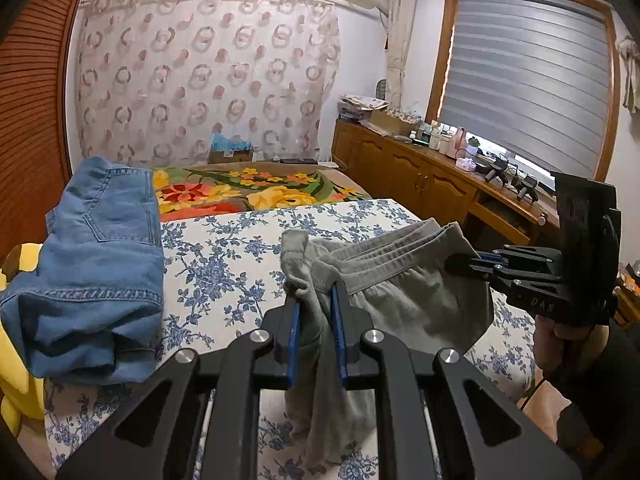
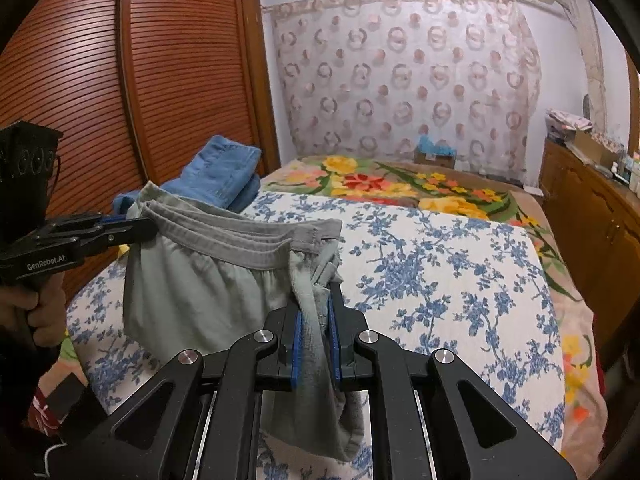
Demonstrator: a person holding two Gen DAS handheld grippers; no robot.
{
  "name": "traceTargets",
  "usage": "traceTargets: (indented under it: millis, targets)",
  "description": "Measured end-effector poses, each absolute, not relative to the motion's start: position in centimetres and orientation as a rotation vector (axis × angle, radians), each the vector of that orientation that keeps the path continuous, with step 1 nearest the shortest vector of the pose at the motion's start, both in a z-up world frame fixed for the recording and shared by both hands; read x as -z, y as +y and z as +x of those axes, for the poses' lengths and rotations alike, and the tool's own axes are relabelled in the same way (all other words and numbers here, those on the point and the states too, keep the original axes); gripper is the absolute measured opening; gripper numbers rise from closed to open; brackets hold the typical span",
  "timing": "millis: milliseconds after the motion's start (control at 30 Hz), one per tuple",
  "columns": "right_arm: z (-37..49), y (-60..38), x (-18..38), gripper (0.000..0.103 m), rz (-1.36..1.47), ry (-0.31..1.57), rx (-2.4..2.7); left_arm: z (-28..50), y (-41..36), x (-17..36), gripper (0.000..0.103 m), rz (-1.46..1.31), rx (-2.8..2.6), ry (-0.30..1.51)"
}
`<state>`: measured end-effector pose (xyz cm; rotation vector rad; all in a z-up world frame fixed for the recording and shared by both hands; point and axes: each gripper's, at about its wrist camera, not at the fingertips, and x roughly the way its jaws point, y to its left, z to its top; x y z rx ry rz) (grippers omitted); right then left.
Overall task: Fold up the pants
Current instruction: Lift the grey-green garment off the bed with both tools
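Observation:
Grey-green pants (image 1: 404,292) with an elastic waistband hang in the air above the bed, stretched between both grippers. My left gripper (image 1: 316,300) is shut on one end of the waistband; the cloth bunches between its blue pads. My right gripper (image 2: 316,304) is shut on the other end. The pants also show in the right wrist view (image 2: 200,284). Each gripper shows in the other's view: the right (image 1: 460,264) and the left (image 2: 140,226). The legs hang down below the frames.
A blue-flowered white sheet (image 1: 240,248) covers the bed under the pants. Folded blue jeans (image 1: 96,264) lie at the bed's left side by a yellow plush toy (image 1: 16,360). A wooden cabinet (image 1: 420,172) stands right, a slatted wardrobe (image 2: 120,80) left.

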<state>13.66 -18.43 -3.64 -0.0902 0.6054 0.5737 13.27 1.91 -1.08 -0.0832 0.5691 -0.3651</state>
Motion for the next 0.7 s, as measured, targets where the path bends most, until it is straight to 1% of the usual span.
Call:
traceTargets:
  millis: [300, 700]
  targets:
    - [16.8, -17.3, 1.3, 0.008, -0.108, 0.593, -0.601, 15.6, 2.9, -1.1, 0.012, -0.088, 0.338, 0.564]
    - [20.2, -14.5, -1.2, 0.008, -0.151, 0.569, -0.652, 18.0, 5.6, -2.4, 0.012, -0.109, 0.288, 0.561]
